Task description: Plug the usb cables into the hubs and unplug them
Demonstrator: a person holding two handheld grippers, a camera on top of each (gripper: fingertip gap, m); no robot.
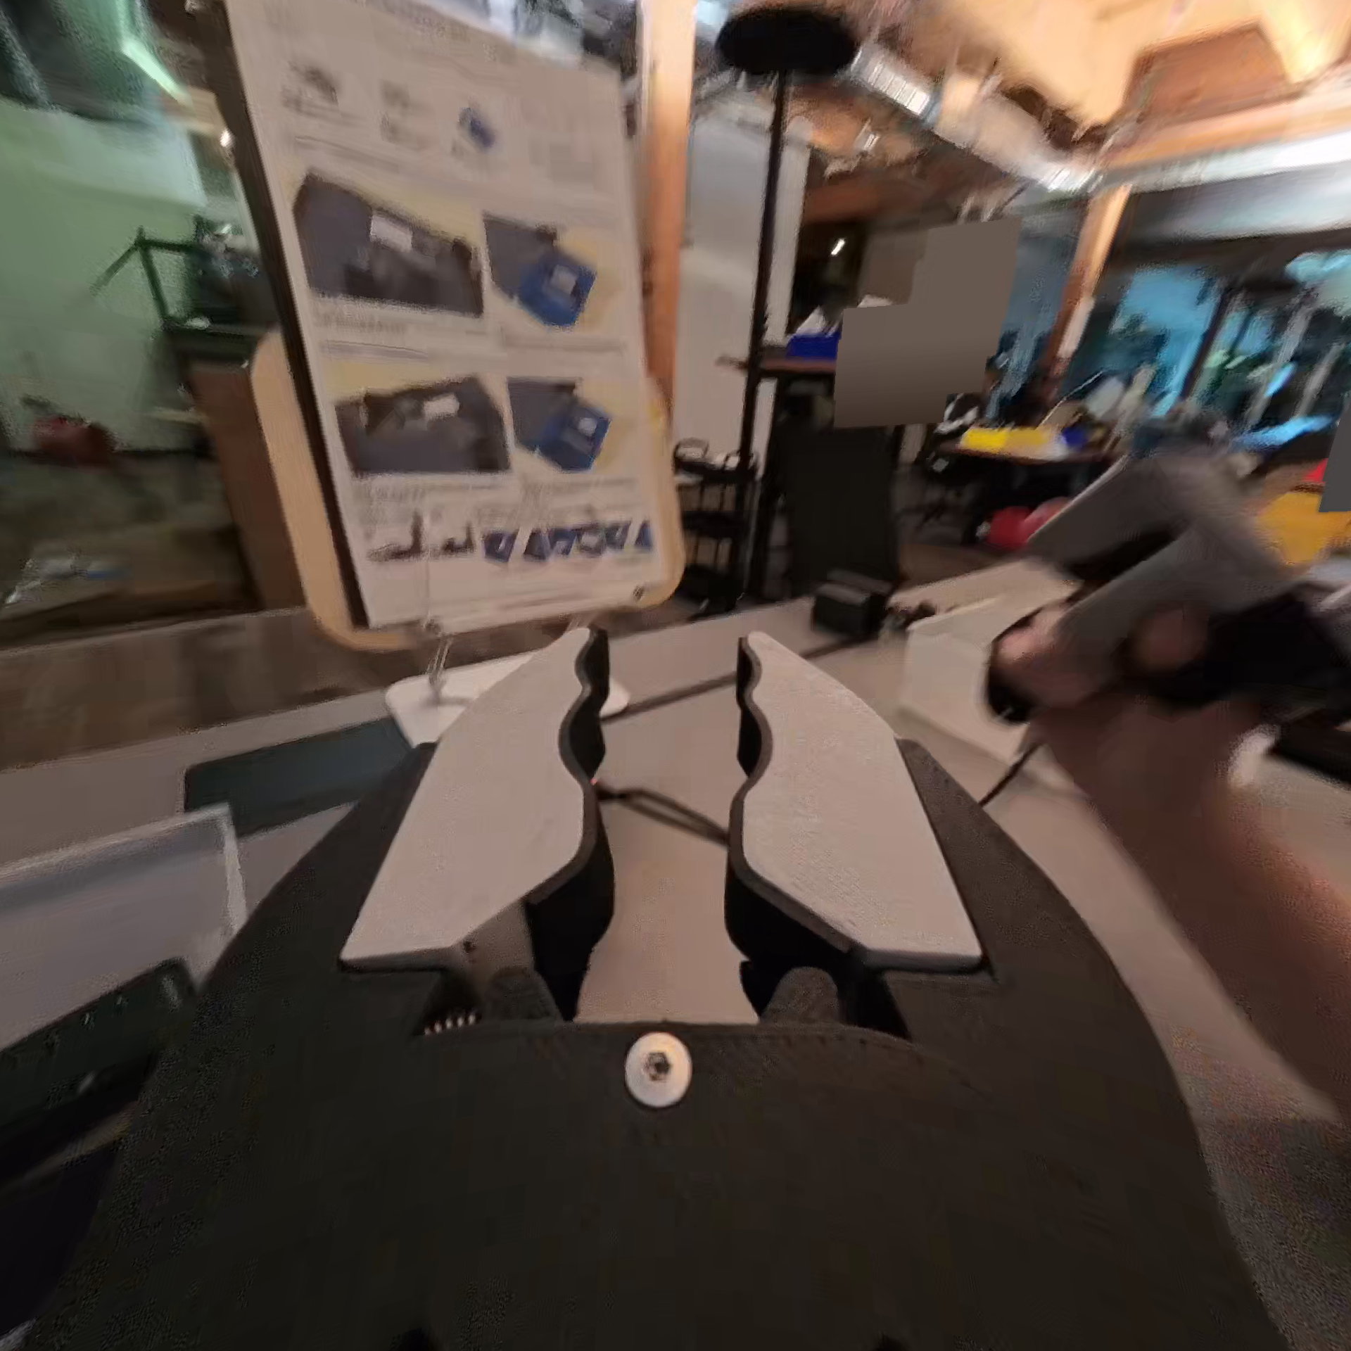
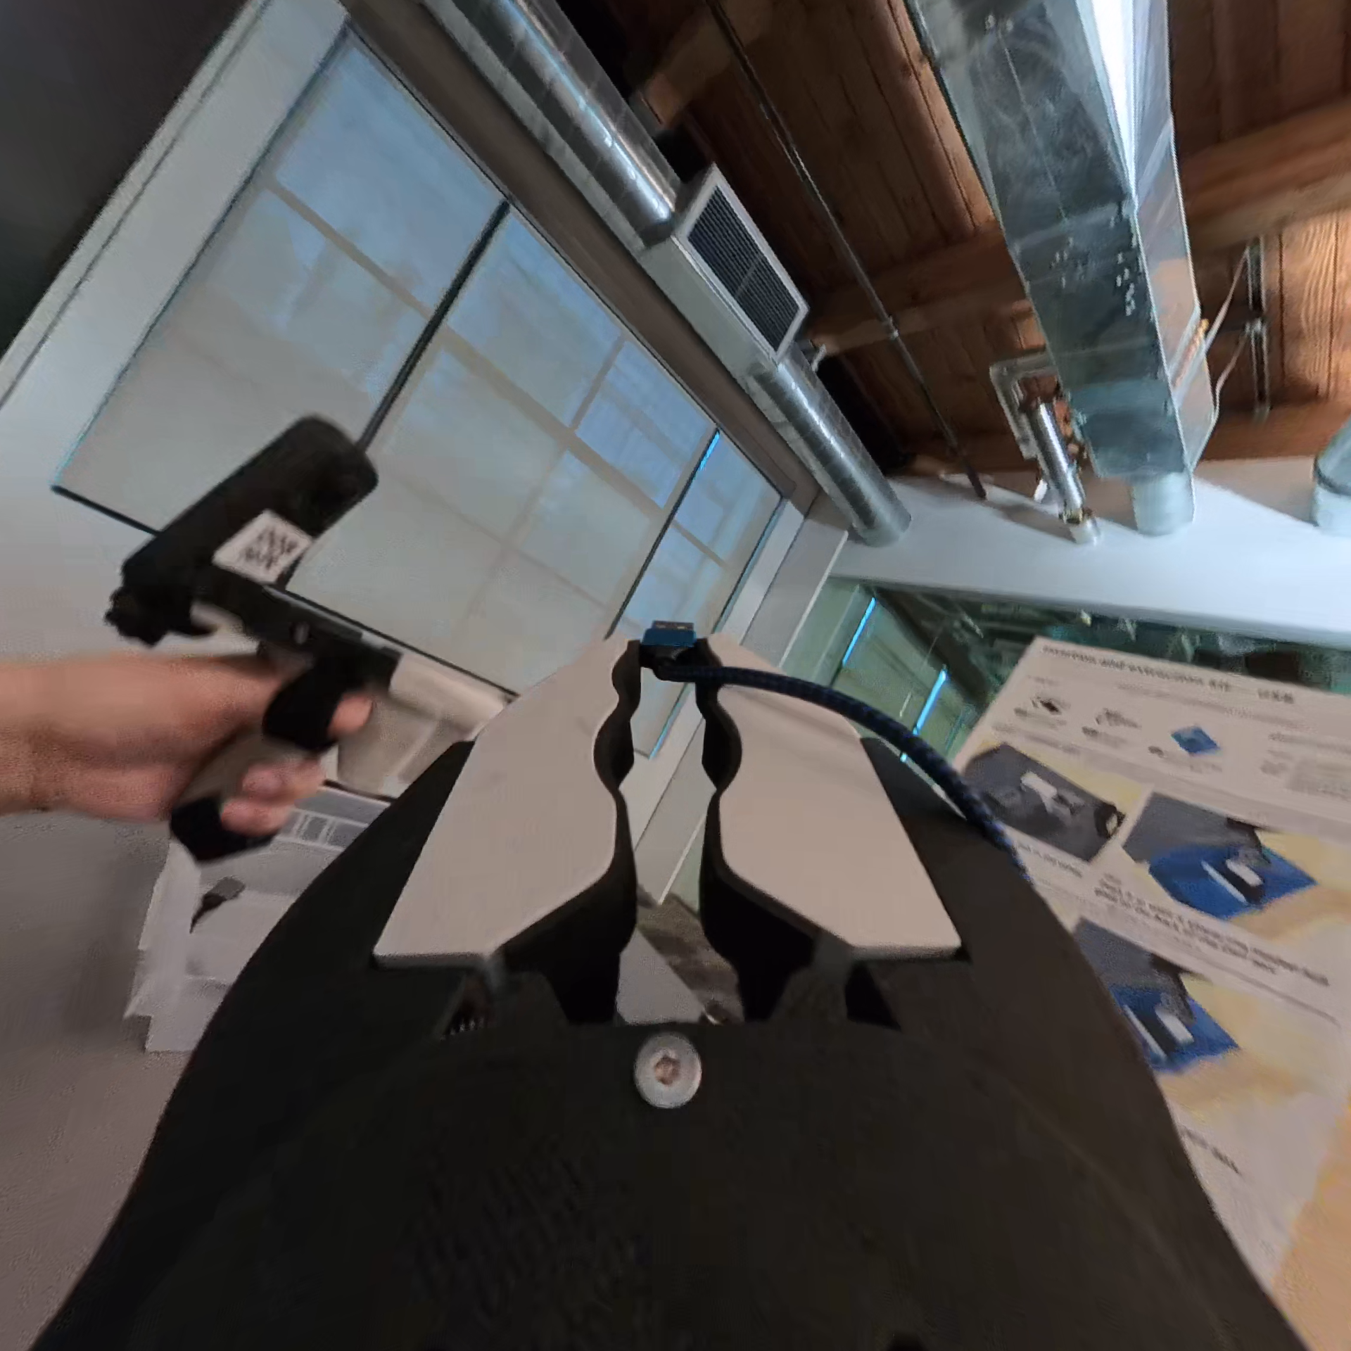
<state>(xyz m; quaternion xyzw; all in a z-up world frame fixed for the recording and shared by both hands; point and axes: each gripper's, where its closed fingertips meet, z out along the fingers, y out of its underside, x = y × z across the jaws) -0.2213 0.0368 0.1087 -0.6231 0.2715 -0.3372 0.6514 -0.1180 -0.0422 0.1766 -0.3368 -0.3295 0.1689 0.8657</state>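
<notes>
blue usb plug (image 2: pixel 667 637), tip upward

The left wrist view looks level over the table (image 1: pixel 680 914); the right tilts up toward the ceiling. Both share the instruction sheet (image 1: pixel 468 351) (image 2: pixel 1140 804).

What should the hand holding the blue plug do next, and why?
Probably tip the right gripper back down toward the table. It pinches the blue plug at its fingertips, the cable trailing right, but it aims up at the windows and ceiling, with no hub in sight. The left gripper is open and empty.
</notes>
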